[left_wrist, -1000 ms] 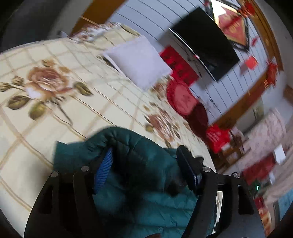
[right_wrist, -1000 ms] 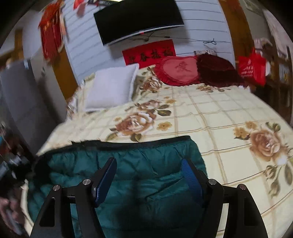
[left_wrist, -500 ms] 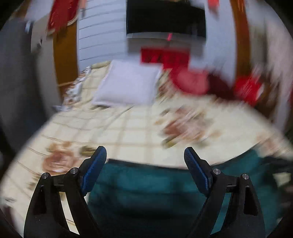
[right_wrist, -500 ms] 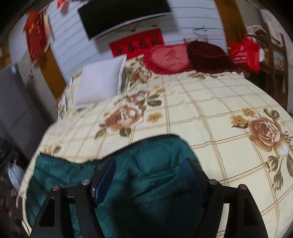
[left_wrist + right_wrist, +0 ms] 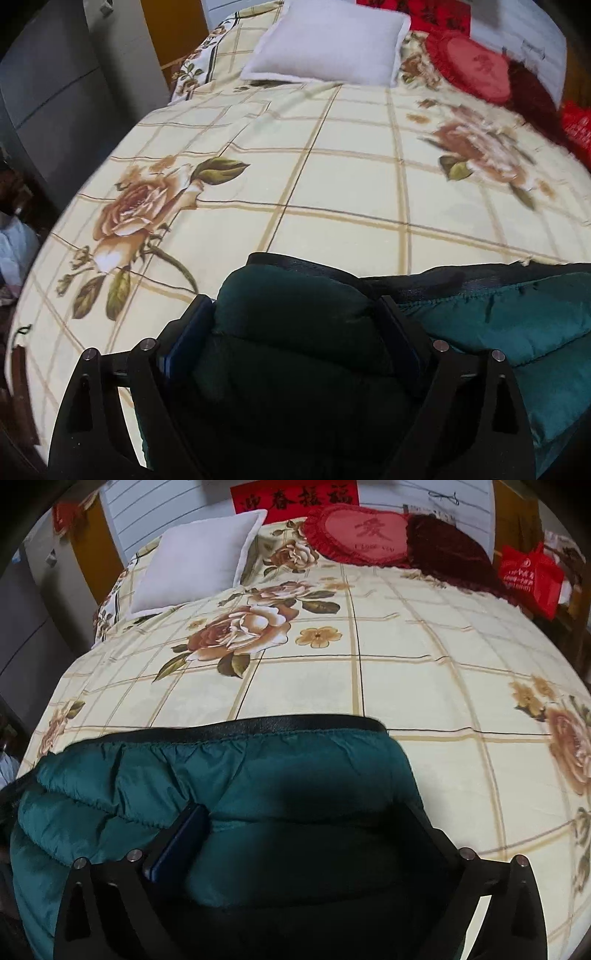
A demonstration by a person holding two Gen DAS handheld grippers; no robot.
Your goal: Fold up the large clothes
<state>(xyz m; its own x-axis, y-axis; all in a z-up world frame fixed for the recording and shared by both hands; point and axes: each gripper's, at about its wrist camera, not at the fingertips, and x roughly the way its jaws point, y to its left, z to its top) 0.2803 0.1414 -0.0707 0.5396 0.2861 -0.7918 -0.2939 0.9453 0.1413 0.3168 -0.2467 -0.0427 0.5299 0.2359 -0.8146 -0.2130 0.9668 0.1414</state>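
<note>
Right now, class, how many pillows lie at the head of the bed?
3: a white pillow at the left, a red heart-shaped one in the middle, a dark maroon one to its right. Others may be out of frame.

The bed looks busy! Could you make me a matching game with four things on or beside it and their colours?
Things:
1. puffy jacket
2. square pillow
3. heart cushion
4. bedspread

Colours:
a. cream with roses
b. red
c. dark teal
d. white

Pairs: 1-c, 2-d, 3-b, 4-a
</note>
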